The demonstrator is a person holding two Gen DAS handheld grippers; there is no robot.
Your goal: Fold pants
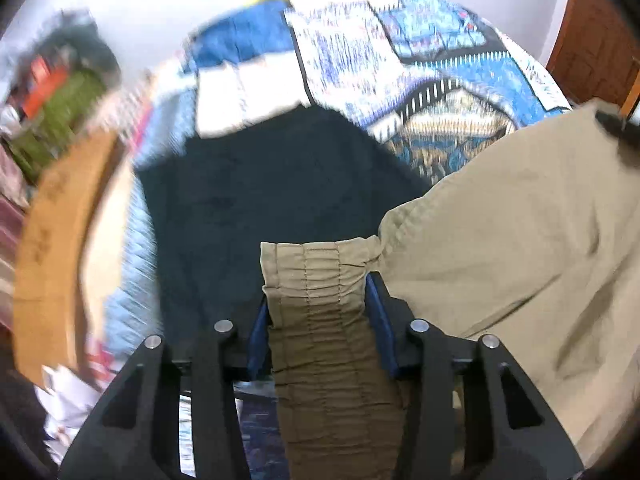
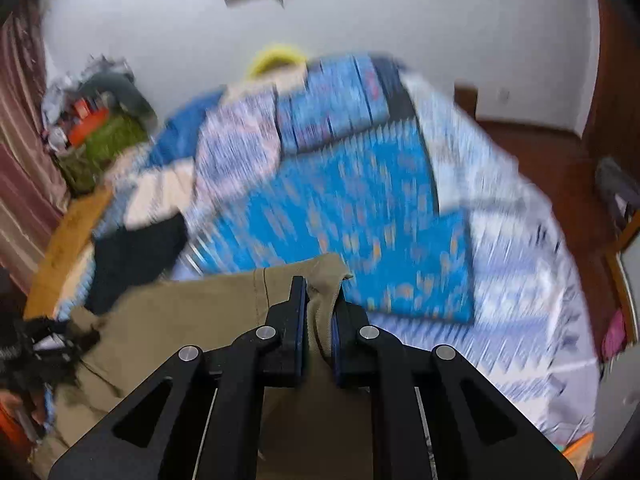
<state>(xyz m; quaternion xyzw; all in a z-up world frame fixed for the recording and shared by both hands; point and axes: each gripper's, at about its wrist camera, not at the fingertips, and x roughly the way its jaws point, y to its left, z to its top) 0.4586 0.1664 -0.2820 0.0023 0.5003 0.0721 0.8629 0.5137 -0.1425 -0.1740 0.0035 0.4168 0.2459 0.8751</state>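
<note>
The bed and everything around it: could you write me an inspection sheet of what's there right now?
Surface: bed under a blue patterned bedspread.
Job's things: khaki pants held up above the bed; elastic waistband bunched.
Clutter: dark garment on the bed; pile of things at the far left corner.
Grippers: left hand-held gripper clamps the waistband; right hand-held gripper pinches a fabric edge.
Cables: nothing seen.
Surroundings: white wall, striped curtain, brown floor. Views blurred.
</note>
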